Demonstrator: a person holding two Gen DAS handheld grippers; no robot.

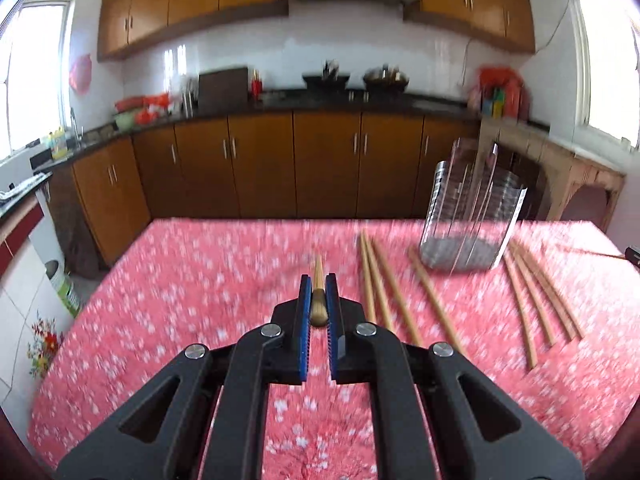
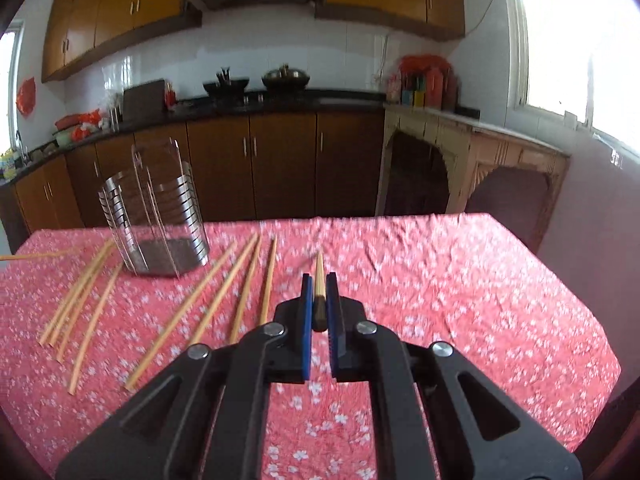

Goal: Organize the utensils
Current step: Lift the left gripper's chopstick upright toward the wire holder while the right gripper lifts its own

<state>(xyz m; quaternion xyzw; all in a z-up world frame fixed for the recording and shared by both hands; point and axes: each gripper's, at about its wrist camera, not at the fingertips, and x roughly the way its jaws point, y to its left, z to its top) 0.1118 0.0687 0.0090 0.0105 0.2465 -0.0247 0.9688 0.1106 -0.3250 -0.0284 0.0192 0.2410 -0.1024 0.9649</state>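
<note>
While fingers [image 1: 303, 300] pinch two chopsticks [image 1: 319, 280], seven lie loose.

Chopsticks [image 2: 240, 288] flanking holder [image 2: 158, 216] on table [image 2: 460, 280]

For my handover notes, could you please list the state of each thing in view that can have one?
Left hand-held gripper: shut on a wooden chopstick, lifted.
Right hand-held gripper: shut on another wooden chopstick, lifted.
Slatted steel utensil holder: upright, no utensils visible inside.
Loose wooden chopsticks: lying flat on the pink floral tablecloth, either side of the holder.
Brown lower cabinet doors: closed.
</note>
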